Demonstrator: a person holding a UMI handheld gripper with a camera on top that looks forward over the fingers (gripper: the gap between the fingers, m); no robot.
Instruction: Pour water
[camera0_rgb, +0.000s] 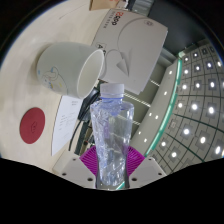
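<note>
Gripped between the two magenta pads (97, 158) of the claw (112, 170) is a clear, crinkled plastic water bottle (110, 135), its thin walls ribbed and catching the light. Both fingers press on its lower body, so the claw is closed about as far as the bottle's width allows. The bottle runs forward from the fingers, leaning away from the camera, and its narrow neck with a pale ring reaches toward a white ceramic mug (72, 66) that lies just beyond it. The mug is smooth and glossy, rounded, with a loop handle on the side away from the bottle; its open mouth faces the bottle's neck, the two nearly touching. Behind the mug stands a white cardboard box (135, 45) with printed dark lettering. Beside the mug, a round red disc (31, 125) lies flat on the pale desk (25, 95). On the other side a glass-edged surface (175, 100) mirrors rows of small ceiling lights.
</note>
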